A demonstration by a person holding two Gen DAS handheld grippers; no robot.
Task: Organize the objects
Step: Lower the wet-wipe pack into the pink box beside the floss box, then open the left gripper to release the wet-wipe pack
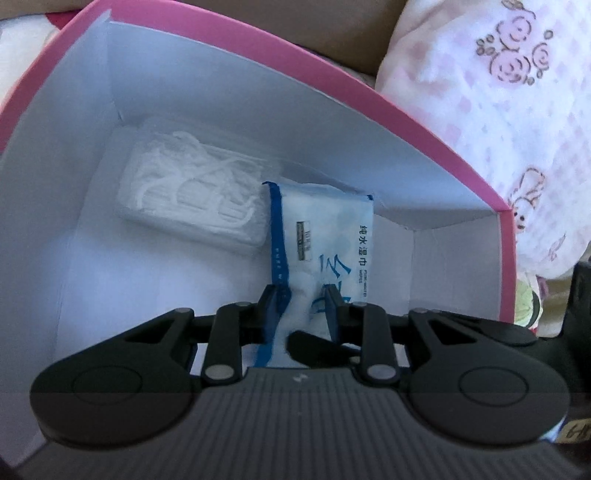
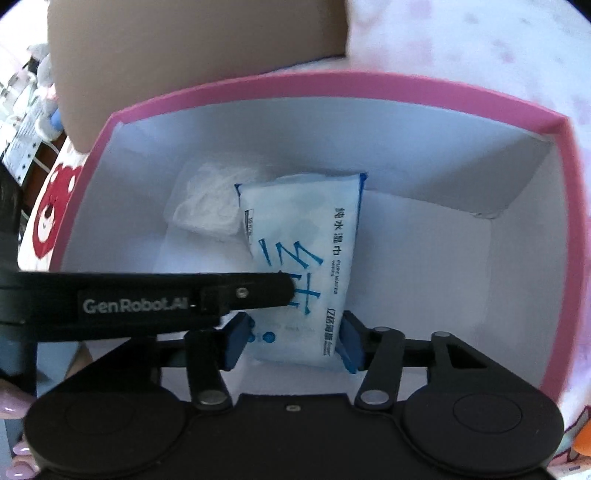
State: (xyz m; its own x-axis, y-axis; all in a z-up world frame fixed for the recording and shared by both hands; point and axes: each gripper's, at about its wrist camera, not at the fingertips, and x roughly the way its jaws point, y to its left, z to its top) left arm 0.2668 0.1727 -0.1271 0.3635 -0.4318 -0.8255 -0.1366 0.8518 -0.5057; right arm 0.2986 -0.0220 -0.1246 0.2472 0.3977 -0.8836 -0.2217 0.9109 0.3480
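- Pink-and-white printed bedding [image 1: 491, 122] is lying around the pink box [image 2: 369, 83], and a brown cardboard panel [image 2: 199, 33] is standing just behind the box's far wall.
- Inside the pink box, the left gripper [image 1: 301, 301] is pinching the near end of the wet-wipe pack [image 1: 325, 229]; its jaws are nearly closed, and the soft wrapper is bunching between the pads.
- From the right wrist view, the left gripper's finger is reaching across the lower part of the pack from the left side of the box, pressing on the printed face.
- The right gripper [image 2: 293, 341] is straddling the same near end, one blue pad [image 2: 236, 341] on either side; the right-hand pad is lying against the pack's edge and the left-hand one is sitting just beside it, so I cannot tell whether it is truly squeezing.
- The pack is lying lengthwise toward the far wall of the pink box, and is looking tilted, with its near end raised in the jaws and its far end down near the box floor.
- Judging by this, both tools are sharing the load because the pack is limp and would sag or twist from a single pinch.
- Beside the pack, toward the box's far left corner, a clear packet of white floss picks [image 1: 192, 188] is already resting flat on the floor; in the right wrist view the pack is overlapping it.
- The right half of the pink box floor is lying bare, so the pack seems to be going down next to the floss picks to keep the contents together.
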